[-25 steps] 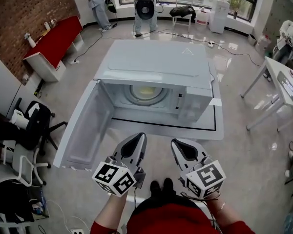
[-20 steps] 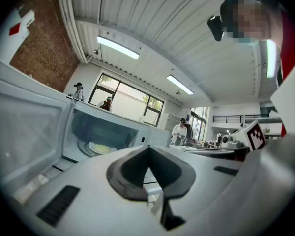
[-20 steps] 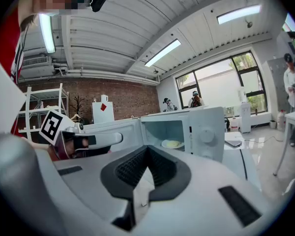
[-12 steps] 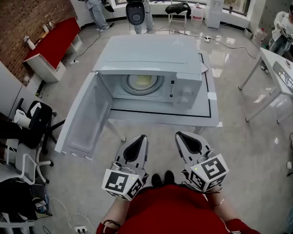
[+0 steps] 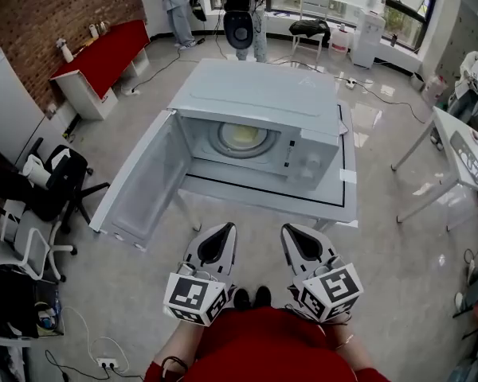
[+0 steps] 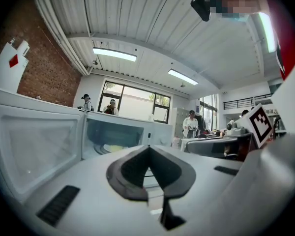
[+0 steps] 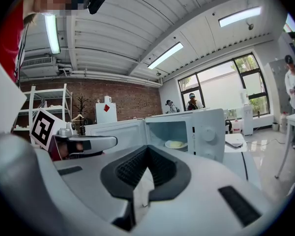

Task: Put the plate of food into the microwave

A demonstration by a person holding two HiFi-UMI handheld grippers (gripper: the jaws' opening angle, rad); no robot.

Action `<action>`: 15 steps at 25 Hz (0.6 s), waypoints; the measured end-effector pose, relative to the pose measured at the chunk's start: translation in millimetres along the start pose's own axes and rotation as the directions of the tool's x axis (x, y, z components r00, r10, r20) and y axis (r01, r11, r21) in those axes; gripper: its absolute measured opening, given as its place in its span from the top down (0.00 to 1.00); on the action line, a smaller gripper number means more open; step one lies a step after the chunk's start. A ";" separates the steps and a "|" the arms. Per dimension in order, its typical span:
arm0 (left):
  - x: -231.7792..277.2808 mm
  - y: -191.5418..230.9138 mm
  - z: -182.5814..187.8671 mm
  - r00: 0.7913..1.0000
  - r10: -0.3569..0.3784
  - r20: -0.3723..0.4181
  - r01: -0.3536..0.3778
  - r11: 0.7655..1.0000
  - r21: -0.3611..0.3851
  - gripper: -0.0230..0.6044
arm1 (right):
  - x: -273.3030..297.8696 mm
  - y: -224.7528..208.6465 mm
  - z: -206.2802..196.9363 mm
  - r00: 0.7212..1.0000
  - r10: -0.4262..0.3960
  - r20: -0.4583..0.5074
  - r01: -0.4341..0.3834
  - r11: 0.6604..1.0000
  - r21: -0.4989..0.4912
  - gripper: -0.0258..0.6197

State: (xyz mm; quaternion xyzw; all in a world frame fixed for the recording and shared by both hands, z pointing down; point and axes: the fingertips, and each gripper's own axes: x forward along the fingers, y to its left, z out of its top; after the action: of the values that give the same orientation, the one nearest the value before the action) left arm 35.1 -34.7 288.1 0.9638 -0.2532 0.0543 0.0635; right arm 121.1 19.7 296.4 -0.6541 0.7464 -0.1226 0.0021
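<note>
The white microwave (image 5: 259, 102) stands on a white table (image 5: 334, 205) with its door (image 5: 143, 181) swung wide open to the left. A plate of yellow food (image 5: 243, 138) rests on the turntable inside; it also shows as the plate (image 7: 175, 144) in the right gripper view and the plate (image 6: 113, 148) in the left gripper view. My left gripper (image 5: 221, 233) and right gripper (image 5: 299, 237) hang side by side close to my body, short of the table's front edge. Both are shut with nothing between the jaws.
A red table (image 5: 103, 54) stands at the back left, and office chairs (image 5: 60, 189) are on the left. Another white table (image 5: 462, 150) is on the right. People (image 5: 179, 6) stand beyond the microwave, and cables cross the floor.
The head view has shifted slightly and both grippers sit a little lower, nearer my body. The plate stays inside the microwave and the door stays open.
</note>
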 end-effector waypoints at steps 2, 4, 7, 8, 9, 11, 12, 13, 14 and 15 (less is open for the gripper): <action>0.2 0.9 -0.3 1.000 0.010 0.000 -0.010 1.000 -0.009 0.95 | 0.5 0.6 -0.5 1.000 0.009 -0.007 -0.009 1.000 -0.009 0.94; 0.5 0.7 -0.3 1.000 0.015 0.001 -0.015 1.000 -0.020 0.95 | 0.6 1.2 -1.2 1.000 0.015 -0.014 -0.015 1.000 -0.018 0.94; -1.9 -0.5 -0.5 1.000 0.023 0.005 -0.023 0.999 -0.028 0.95 | 0.0 2.3 -3.9 0.999 0.019 -0.026 -0.019 0.999 -0.026 0.94; -2.9 -0.7 0.0 1.000 0.025 0.007 -0.025 0.999 -0.027 0.95 | 0.1 2.6 -4.3 0.999 0.019 -0.029 -0.020 0.999 -0.027 0.94; -3.7 -0.5 0.8 1.000 0.026 0.009 -0.026 0.999 -0.026 0.95 | 0.6 2.8 -4.2 0.999 0.019 -0.031 -0.020 0.999 -0.026 0.94; -3.7 0.9 2.7 1.000 0.029 0.010 -0.028 0.999 -0.026 0.95 | 2.3 2.2 -3.0 0.999 0.020 -0.032 -0.021 0.999 -0.025 0.94; -3.0 1.4 3.5 1.000 0.028 0.010 -0.028 0.999 -0.027 0.95 | 3.0 1.5 -2.2 0.999 0.020 -0.031 -0.021 1.000 -0.023 0.94; -2.5 1.2 4.2 1.000 0.028 0.010 -0.027 0.999 -0.028 0.95 | 3.2 0.7 -1.5 0.999 0.020 -0.030 -0.021 1.000 -0.022 0.94; -2.2 0.4 4.9 1.000 0.027 0.010 -0.027 0.999 -0.027 0.95 | 2.7 0.2 -1.0 0.999 0.020 -0.030 -0.021 1.000 -0.022 0.94; -2.0 -0.8 5.4 1.000 0.027 0.009 -0.027 0.999 -0.026 0.95 | 2.0 -0.3 -0.7 0.999 0.021 -0.030 -0.021 1.000 -0.021 0.94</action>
State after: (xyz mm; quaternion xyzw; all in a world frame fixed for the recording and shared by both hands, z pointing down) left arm 34.2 -33.9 282.4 0.9596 -0.2673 0.0473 0.0739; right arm 121.0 17.8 297.4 -0.6442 0.7545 -0.1243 -0.0147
